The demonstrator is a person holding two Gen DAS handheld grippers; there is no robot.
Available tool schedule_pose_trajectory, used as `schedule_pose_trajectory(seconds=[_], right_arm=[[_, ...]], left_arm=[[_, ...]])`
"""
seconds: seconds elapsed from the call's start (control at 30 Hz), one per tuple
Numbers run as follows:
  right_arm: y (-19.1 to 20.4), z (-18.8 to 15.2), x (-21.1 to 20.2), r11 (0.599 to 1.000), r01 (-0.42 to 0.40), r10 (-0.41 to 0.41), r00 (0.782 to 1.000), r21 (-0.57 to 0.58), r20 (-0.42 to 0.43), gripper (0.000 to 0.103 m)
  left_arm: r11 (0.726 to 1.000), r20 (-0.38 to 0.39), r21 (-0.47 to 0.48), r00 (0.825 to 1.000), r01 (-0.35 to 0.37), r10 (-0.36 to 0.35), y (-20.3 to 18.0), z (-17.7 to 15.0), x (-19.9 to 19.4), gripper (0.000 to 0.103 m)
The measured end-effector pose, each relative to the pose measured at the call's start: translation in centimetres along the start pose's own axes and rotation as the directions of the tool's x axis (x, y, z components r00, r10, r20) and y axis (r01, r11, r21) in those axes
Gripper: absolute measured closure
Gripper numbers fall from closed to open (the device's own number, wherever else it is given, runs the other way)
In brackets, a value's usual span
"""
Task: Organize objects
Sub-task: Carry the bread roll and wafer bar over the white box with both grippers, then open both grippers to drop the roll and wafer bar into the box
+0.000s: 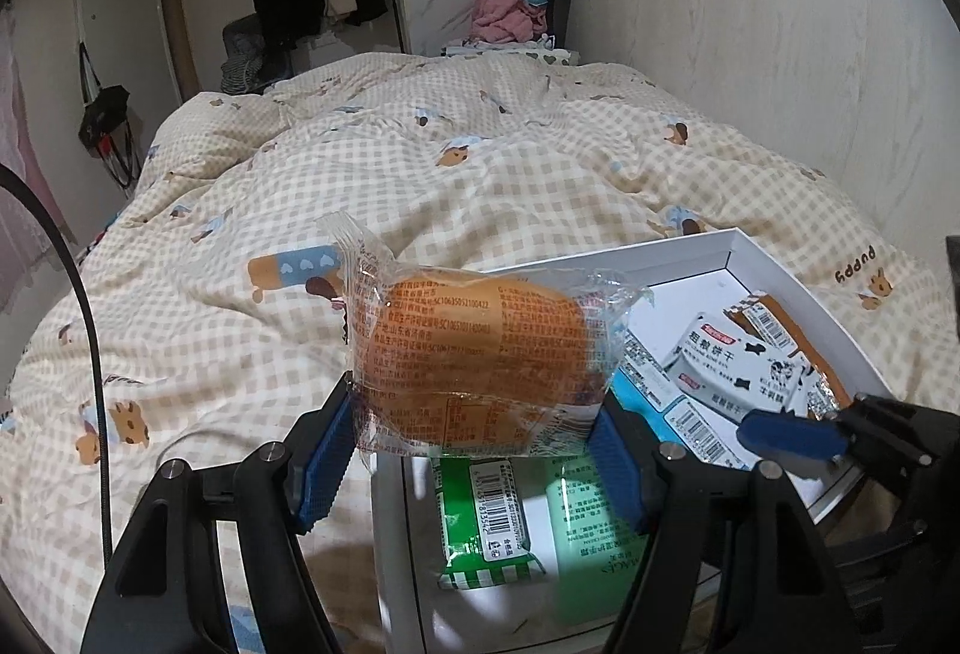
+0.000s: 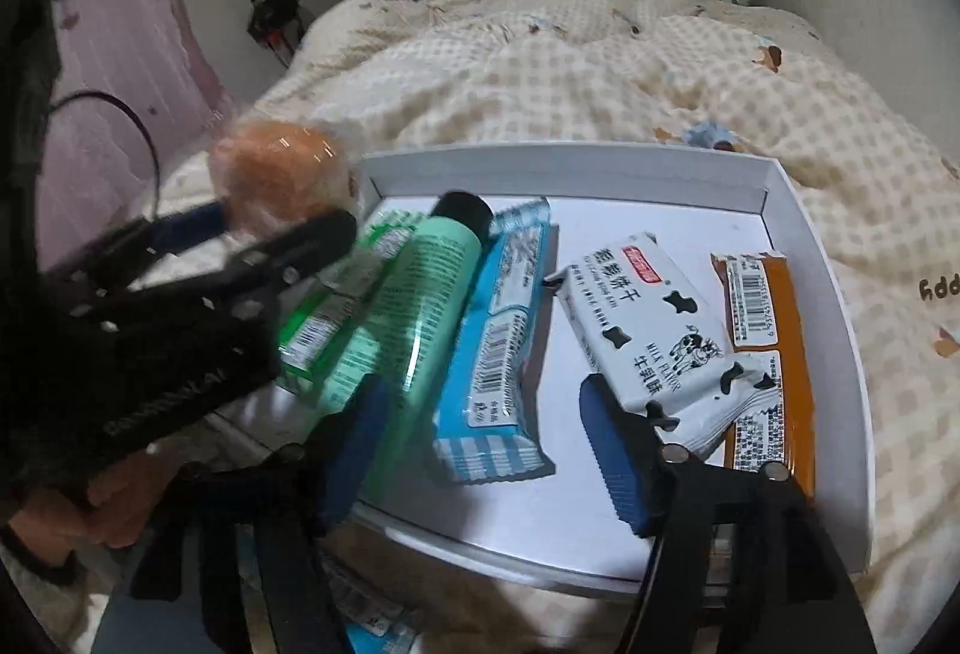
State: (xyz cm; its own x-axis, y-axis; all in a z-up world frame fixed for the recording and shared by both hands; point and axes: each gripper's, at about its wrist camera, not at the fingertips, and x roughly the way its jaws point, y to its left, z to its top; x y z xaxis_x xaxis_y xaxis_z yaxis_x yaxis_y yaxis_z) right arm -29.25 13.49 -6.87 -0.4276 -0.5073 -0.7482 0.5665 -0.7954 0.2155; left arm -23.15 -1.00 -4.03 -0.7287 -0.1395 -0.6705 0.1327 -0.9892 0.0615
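Observation:
My left gripper [image 1: 474,456] is shut on a bun in a clear printed wrapper [image 1: 474,354], held in the air over the left end of a white tray [image 1: 720,246]. The right wrist view shows that gripper [image 2: 270,216] and the bun [image 2: 282,174] at the tray's [image 2: 570,162] far left corner. My right gripper [image 2: 483,450] stands open low over the tray. A blue packet [image 2: 498,348] lies between its pads and a green tube [image 2: 414,294] lies by the left pad, neither pressed. A green packet [image 2: 324,318], a white milk-biscuit packet [image 2: 654,330] and a brown packet [image 2: 762,354] also lie in the tray.
The tray rests on a bed with a checked quilt [image 1: 420,162]. A wall [image 1: 780,24] runs along the right. A black cable [image 1: 90,354] hangs at the left. A hand [image 2: 102,498] grips the left tool. Another blue packet [image 2: 372,630] lies below the tray's near edge.

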Motion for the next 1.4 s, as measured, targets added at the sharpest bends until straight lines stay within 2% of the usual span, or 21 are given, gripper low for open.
schedule_pose_trajectory(seconds=[0.17, 0.53, 0.7, 0.8, 1.0, 1.1, 1.17, 1.3, 1.4], right_arm=[[0.1, 0.1, -0.8, 1.000, -0.005, 0.005, 0.999, -0.002, 0.035, 0.035], [0.3, 0.2, -0.7, 1.000, -0.011, 0.012, 0.999, -0.014, 0.040, 0.035], [0.2, 0.2, -0.7, 1.000, -0.019, 0.020, 0.999, -0.012, 0.041, 0.035], [0.2, 0.1, -0.8, 1.000, -0.024, 0.025, 0.999, -0.007, 0.048, 0.035], [0.0, 0.7, -1.9, 0.999, -0.048, 0.047, 0.993, 0.010, 0.111, 0.035], [-0.7, 1.8, -3.3, 0.992, -0.110, 0.099, 0.985, 0.067, 0.141, 0.035], [-1.2, 2.7, -5.2, 0.982, -0.163, 0.142, 0.972, 0.099, 0.186, 0.035], [-0.9, 4.6, -9.8, 0.980, -0.192, 0.176, 0.954, 0.045, 0.241, 0.035], [-0.2, 5.3, -13.6, 0.981, -0.194, 0.188, 0.940, -0.010, 0.284, 0.035]], left_arm=[[1.000, -0.005, 0.010, 1.000, 0.004, -0.004, -0.2, 0.0, 0.1, 0.028], [1.000, -0.006, 0.003, 1.000, 0.021, -0.021, 0.0, 0.0, 0.0, 0.024], [0.999, 0.014, 0.000, 0.999, 0.047, -0.047, 0.1, 0.2, -0.4, 0.023], [1.000, 0.042, -0.014, 0.999, 0.010, -0.009, 0.4, 0.3, -0.9, 0.022], [0.998, 0.089, -0.057, 0.996, 0.031, -0.026, 1.4, 0.9, -2.7, 0.023], [0.999, 0.106, -0.035, 0.994, 0.021, -0.017, 1.2, 1.6, -3.9, 0.022], [0.999, 0.126, -0.025, 0.992, 0.026, -0.023, 1.2, 2.1, -5.3, 0.022], [1.000, 0.161, -0.005, 0.987, -0.007, 0.008, 1.2, 3.3, -8.1, 0.022], [0.999, 0.202, -0.017, 0.979, 0.029, -0.025, 1.7, 4.2, -11.0, 0.022]])
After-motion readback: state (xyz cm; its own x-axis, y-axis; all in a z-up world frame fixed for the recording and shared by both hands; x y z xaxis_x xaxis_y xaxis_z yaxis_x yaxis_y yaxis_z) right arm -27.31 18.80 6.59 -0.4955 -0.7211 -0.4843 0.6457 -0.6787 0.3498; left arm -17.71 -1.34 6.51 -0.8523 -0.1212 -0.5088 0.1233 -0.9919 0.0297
